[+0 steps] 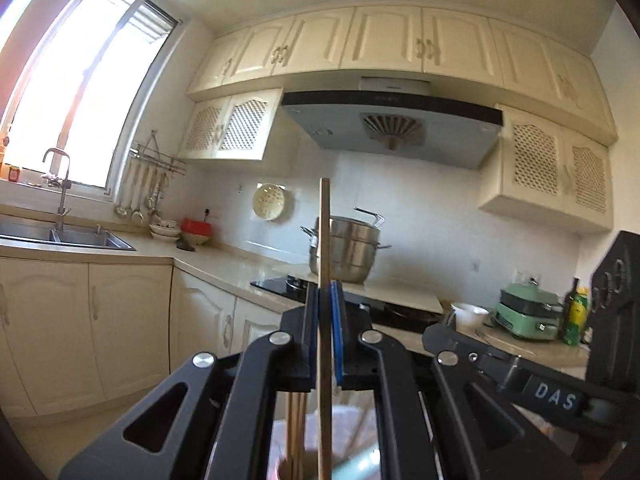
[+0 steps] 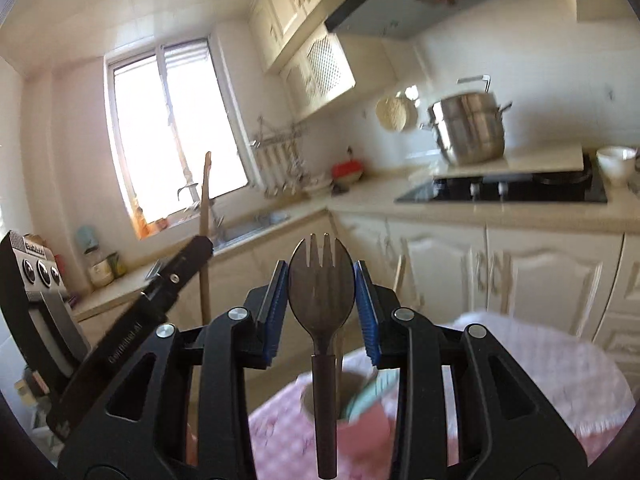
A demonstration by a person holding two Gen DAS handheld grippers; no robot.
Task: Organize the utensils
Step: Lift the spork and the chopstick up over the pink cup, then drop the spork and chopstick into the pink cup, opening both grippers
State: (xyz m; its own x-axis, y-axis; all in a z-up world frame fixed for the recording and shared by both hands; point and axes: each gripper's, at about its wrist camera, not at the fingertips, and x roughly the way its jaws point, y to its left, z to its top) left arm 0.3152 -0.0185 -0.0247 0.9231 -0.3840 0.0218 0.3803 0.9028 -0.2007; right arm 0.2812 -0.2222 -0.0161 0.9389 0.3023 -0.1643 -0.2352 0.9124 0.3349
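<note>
My left gripper (image 1: 325,300) is shut on a wooden chopstick (image 1: 325,240) that stands upright between the blue pads. More chopsticks (image 1: 296,432) stand in a holder below it. My right gripper (image 2: 321,280) is shut on a dark spork (image 2: 321,284), head up, handle hanging down over a cup (image 2: 352,400) on a pink checked cloth (image 2: 540,368). The left gripper with its chopstick (image 2: 206,216) shows at the left in the right wrist view. The right gripper's body (image 1: 520,368) shows at the right in the left wrist view.
Kitchen counter with a sink (image 1: 68,236), a black hob (image 1: 360,304) and a steel pot (image 1: 348,248). Hanging ladles (image 1: 140,196), bowls (image 1: 166,230), a green appliance (image 1: 528,316) and bottles (image 1: 576,312) stand along the counter.
</note>
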